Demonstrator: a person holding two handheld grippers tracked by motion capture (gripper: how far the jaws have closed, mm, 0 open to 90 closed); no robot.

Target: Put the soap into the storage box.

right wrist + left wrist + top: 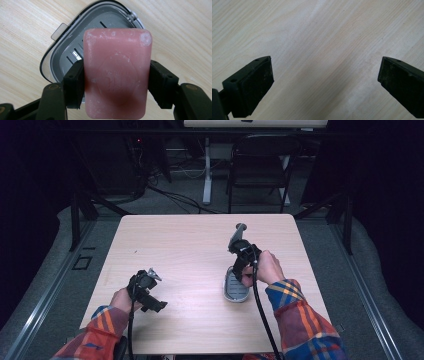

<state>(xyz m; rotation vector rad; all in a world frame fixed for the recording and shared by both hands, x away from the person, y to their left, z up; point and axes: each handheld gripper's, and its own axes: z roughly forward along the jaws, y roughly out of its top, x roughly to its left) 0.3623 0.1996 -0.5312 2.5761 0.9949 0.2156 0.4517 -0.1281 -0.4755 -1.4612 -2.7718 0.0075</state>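
Recording lab, black curtains (30, 170), floor cables (175, 197)

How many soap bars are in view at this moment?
1. The pink soap bar is clamped between the jaws of the right hand-held gripper, held just above the open grey soap dish on the table. Nothing shows whether another is hidden.

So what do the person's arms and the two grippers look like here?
Both sleeves are plaid flannel in red, blue and orange. The left gripper and right gripper are black with flat, matt pads; a black cable trails from the right one, and a grey plate tops it.
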